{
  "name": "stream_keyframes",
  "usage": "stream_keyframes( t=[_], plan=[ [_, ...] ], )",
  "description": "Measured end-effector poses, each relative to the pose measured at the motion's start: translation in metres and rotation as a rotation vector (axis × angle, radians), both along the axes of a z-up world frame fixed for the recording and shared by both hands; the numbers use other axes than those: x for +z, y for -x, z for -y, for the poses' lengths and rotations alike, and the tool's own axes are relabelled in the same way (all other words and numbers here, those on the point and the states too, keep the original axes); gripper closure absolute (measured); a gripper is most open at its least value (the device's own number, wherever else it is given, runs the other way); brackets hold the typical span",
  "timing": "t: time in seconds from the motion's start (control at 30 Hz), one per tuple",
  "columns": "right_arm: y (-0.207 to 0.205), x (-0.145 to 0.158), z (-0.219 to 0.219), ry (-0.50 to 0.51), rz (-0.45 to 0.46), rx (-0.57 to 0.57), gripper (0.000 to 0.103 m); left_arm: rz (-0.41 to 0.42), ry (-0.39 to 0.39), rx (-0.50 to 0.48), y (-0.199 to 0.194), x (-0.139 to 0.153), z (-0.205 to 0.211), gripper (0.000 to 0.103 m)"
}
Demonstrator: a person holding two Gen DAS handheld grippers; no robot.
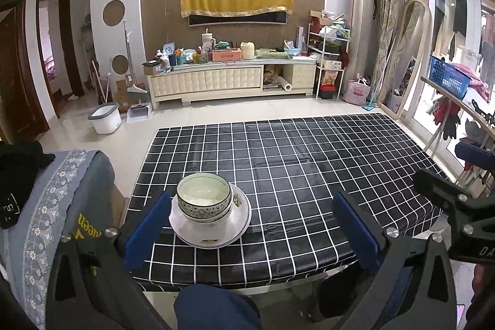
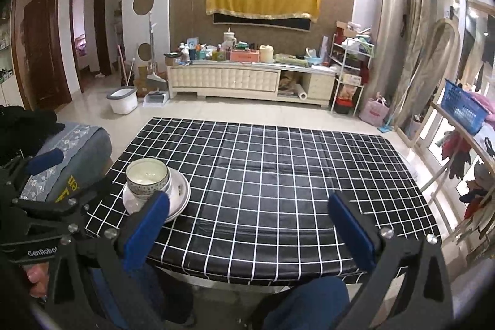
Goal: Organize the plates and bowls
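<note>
Patterned bowls (image 1: 204,198) sit nested on stacked white plates (image 1: 213,232) at the near left of the black checked table (image 1: 294,163). My left gripper (image 1: 252,225) is open and empty, held back at the table's near edge, its left finger beside the stack. In the right wrist view the bowls (image 2: 148,177) and plates (image 2: 181,197) lie at the table's near left. My right gripper (image 2: 249,226) is open and empty above the near edge, its left finger just in front of the plates. The left gripper also shows in the right wrist view at far left.
A grey-blue covered chair (image 1: 55,200) stands left of the table. A rack with a blue basket (image 1: 448,76) stands to the right. A TV cabinet (image 1: 229,79) and a white bucket (image 1: 105,118) are across the floor. My knees (image 1: 213,308) are below the table edge.
</note>
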State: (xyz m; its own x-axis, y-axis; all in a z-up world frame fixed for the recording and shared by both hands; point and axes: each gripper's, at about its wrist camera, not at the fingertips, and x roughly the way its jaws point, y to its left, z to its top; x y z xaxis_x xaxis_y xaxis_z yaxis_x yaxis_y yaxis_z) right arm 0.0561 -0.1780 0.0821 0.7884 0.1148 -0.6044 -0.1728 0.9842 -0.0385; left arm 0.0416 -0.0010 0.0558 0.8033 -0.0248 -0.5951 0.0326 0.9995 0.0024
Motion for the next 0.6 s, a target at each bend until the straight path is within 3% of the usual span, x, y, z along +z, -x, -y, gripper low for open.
stream_keyframes(
  t=[0.6],
  plan=[
    [0.005,-0.001,0.0,0.007,-0.014,-0.012,0.0,0.002,-0.004,-0.033,0.009,0.001,0.011,0.0]
  ],
)
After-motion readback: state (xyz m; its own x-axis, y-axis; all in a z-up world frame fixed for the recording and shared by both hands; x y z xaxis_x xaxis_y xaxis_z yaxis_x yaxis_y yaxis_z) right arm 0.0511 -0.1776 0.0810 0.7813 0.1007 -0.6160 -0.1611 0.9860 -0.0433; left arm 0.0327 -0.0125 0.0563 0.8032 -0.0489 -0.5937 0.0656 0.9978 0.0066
